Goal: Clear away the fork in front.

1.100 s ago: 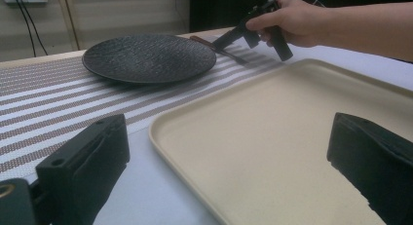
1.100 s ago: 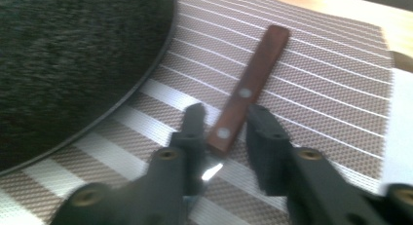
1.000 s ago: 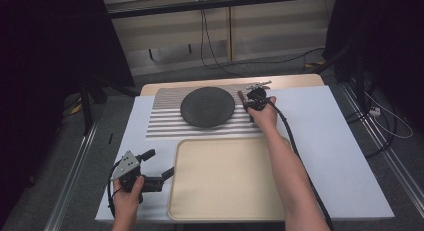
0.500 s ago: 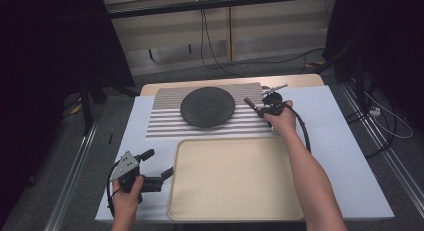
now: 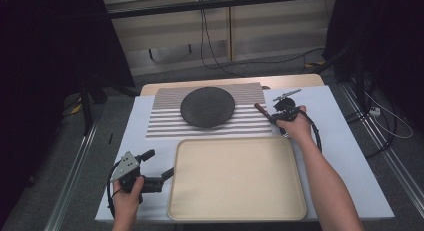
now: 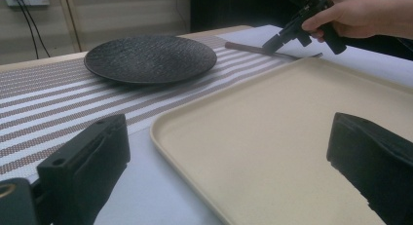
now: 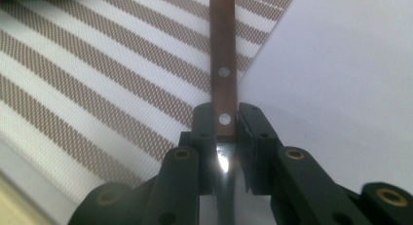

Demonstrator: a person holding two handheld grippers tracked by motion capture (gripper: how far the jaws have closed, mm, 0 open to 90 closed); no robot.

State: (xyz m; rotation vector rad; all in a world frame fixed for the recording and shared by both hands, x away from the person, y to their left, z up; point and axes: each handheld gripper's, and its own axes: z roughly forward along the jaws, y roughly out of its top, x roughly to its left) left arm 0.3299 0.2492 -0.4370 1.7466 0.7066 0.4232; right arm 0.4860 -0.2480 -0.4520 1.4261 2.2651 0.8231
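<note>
The right gripper (image 7: 225,130) has its two black jaws pressed against the sides of a knife (image 7: 223,69), gripping it where the wooden riveted handle meets the blade, so the handle juts out past the jaw tips. That knife lies at the right edge of the striped placemat (image 5: 165,122), handle over the stripes and blade trailing back onto the white table cover (image 5: 345,141) — just right of the dark plate (image 5: 207,107) that sits on the placemat. The left gripper (image 6: 229,152) is held well off, near the front-left corner of the placemat beside the beige tray (image 5: 235,181), its jaws spread wide with nothing between them. The step in hand looks like settling the knife beside the plate as a place setting; next would be to spread the jaws and draw straight back without dragging the knife askew.
</note>
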